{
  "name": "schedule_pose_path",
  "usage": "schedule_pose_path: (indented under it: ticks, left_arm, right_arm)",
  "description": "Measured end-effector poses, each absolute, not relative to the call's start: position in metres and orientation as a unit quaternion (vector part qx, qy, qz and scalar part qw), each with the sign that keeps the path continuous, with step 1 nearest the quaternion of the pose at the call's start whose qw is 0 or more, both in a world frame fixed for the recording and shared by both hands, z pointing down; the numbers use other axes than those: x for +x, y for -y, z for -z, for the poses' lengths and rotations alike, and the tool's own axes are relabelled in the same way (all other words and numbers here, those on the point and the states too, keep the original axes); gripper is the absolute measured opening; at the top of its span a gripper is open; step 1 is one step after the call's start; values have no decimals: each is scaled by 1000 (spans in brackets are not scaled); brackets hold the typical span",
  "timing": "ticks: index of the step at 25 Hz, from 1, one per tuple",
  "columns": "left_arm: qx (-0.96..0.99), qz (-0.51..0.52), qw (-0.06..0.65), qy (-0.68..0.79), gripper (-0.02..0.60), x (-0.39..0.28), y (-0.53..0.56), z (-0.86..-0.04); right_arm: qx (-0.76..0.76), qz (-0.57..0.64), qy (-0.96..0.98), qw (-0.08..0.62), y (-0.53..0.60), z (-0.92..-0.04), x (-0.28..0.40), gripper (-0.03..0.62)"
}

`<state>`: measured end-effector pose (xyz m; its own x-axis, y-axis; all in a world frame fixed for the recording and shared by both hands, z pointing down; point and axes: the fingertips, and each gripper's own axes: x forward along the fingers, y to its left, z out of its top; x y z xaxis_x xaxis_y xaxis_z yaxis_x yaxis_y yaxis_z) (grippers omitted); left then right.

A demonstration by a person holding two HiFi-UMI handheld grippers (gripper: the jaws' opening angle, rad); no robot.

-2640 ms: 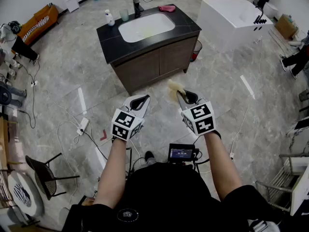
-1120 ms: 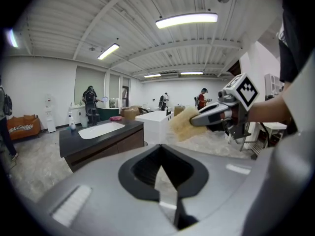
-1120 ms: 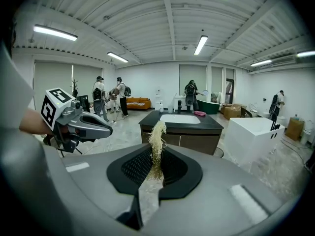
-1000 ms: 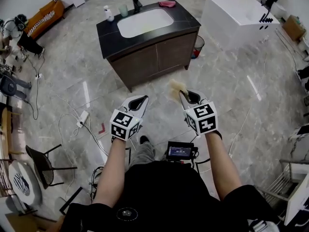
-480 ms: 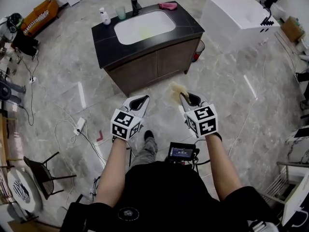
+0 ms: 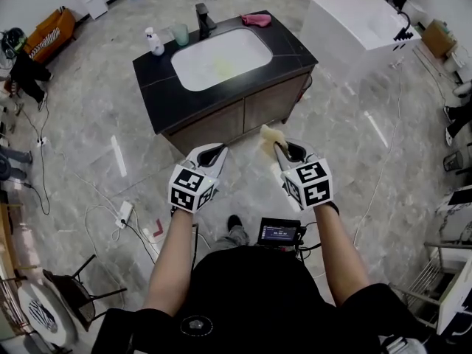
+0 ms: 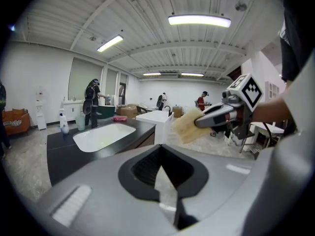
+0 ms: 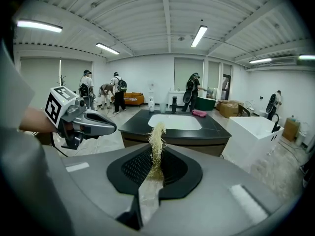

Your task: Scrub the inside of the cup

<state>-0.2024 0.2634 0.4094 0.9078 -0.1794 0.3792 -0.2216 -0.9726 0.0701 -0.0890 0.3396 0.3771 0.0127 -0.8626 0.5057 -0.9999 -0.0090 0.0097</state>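
A pale green cup [image 6: 180,34] stands at the back left of the black vanity counter [image 6: 166,87], beside the faucet [image 6: 203,17]. It also shows small in the left gripper view as the cup [image 7: 80,122]. My right gripper [image 6: 280,148] is shut on a yellowish fibrous scrub pad [image 6: 270,137], which sticks out past its jaws as the pad [image 8: 157,146]. My left gripper [image 6: 214,153] is shut with nothing in it. Both are held over the floor, well short of the counter, level with each other.
A white sink basin [image 6: 221,57] is set in the counter, with a soap bottle [image 6: 153,43] and a pink cloth [image 6: 257,19] on top. A white bathtub [image 6: 361,28] stands at the right. Cables and a power strip [image 6: 124,214] lie on the floor at left. People stand at the far end of the room.
The vanity has come nearer and shifted in the head view as the person walks toward it. Both grippers keep their pose and the pad stays held.
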Motion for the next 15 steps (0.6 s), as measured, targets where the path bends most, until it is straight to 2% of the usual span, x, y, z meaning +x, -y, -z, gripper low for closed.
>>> schedule_pose_path:
  ticks: [15]
  left_arm:
    - [973, -200, 72, 93, -2, -161, -196, -429]
  right_arm:
    - [685, -206, 674, 187, -272, -398, -47, 43]
